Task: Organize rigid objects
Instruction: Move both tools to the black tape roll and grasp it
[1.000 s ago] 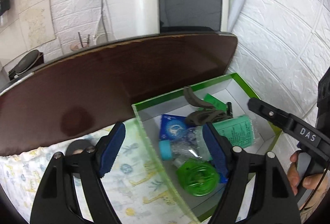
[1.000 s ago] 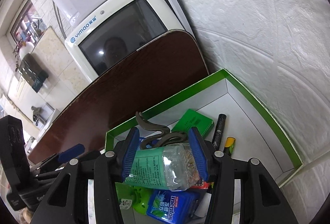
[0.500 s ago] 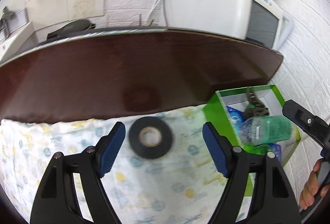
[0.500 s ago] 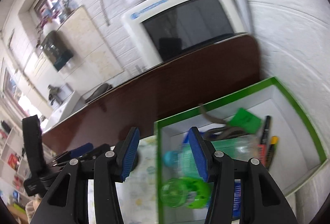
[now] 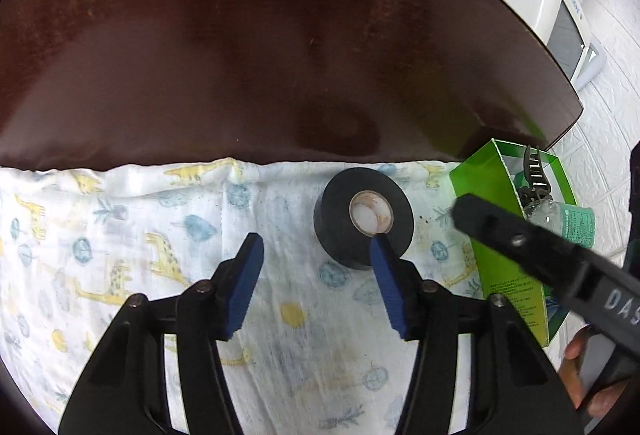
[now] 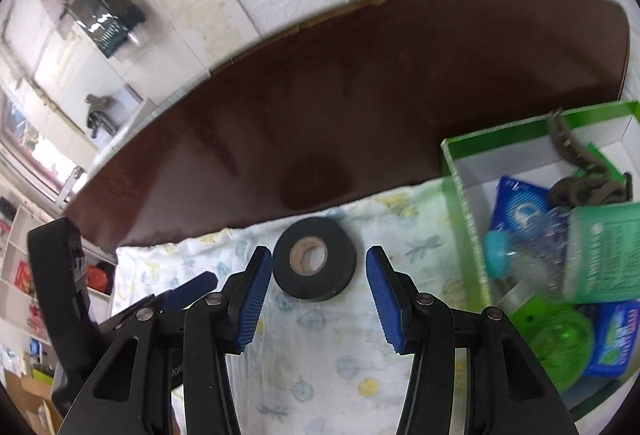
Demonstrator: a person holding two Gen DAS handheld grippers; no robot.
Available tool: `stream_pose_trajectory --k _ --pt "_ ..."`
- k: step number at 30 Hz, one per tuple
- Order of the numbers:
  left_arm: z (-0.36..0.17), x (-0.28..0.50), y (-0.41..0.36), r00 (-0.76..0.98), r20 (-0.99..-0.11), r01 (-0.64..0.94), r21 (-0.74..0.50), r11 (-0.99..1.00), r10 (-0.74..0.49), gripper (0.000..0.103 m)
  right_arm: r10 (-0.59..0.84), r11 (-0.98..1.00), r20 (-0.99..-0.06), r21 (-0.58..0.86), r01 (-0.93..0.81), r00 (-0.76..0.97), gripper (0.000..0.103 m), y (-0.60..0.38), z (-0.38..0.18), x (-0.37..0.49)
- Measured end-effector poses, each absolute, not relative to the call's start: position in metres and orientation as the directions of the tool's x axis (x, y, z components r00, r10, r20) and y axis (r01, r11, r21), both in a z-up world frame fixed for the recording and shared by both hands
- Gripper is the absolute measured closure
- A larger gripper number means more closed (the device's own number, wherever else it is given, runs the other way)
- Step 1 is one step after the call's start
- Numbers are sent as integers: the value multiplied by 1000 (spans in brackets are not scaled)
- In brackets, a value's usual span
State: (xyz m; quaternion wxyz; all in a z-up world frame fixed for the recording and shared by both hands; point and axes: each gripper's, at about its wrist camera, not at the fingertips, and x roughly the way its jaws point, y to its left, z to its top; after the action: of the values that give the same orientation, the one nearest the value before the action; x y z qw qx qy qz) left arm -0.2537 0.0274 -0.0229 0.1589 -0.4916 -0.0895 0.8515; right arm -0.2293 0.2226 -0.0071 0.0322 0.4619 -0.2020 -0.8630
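A dark brown table (image 6: 360, 107) is filling most of the room in front of me, and a pale cloth printed with giraffes (image 5: 120, 235) is lying over its near edge. At the right end of the cloth a green-rimmed box (image 6: 456, 171) is sitting with its inside white, and it is holding a clear bottle with a green label (image 6: 600, 255), a blue packet (image 6: 516, 207), a round green plastic piece (image 6: 560, 339) and a dark hair claw (image 6: 576, 171). The roll of black tape (image 6: 314, 258) is lying flat on the cloth, just left of the box and apart from it.

The right gripper (image 6: 319, 293) is standing wide open with nothing in it, and the tape is sitting just ahead of its blue pads (image 6: 254, 295), centred in the gap between them without touching either. The left gripper (image 5: 316, 283) is also gaping wide and holding nothing; the tape is lying ahead and to its right, with its right pad (image 5: 388, 283) overlapping the near edge of the roll in that view.
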Motion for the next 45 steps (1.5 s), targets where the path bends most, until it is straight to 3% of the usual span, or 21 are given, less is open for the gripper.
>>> stream_pose_trajectory --k 7,9,17,20,21,22,25,45 --pt "-39 -270 28 -434 -801 -187 -368 -911 413 57 -190 -907 -823 356 -225 -535 51 221 -34 -241" --pt "-42 -275 30 -428 -802 -187 -373 -909 417 57 -197 -897 -829 368 -246 -523 59 224 -39 -244" --pt "-52 -286 39 -415 -807 -206 -366 -907 420 56 -234 -863 -835 414 -290 -497 62 232 -60 -251" --pt "-52 -287 45 -413 -807 -234 -354 -906 422 64 -262 -844 -832 443 -302 -489 63 236 -64 -251" --pt "-52 -287 49 -408 -802 -257 -358 -898 437 73 -270 -840 -834 449 -306 -481 67 237 -66 -251" --pt "-51 -287 52 -409 -803 -268 -347 -899 432 73 -264 -845 -838 440 -305 -478 68 237 -66 -250" --pt "-49 -283 58 -424 -810 -280 -309 -909 406 73 -253 -854 -845 424 -301 -472 73 237 -64 -246" --pt "28 -240 70 -533 -754 -329 -234 -915 385 74 -255 -865 -750 459 -203 -611 73 246 11 -191"
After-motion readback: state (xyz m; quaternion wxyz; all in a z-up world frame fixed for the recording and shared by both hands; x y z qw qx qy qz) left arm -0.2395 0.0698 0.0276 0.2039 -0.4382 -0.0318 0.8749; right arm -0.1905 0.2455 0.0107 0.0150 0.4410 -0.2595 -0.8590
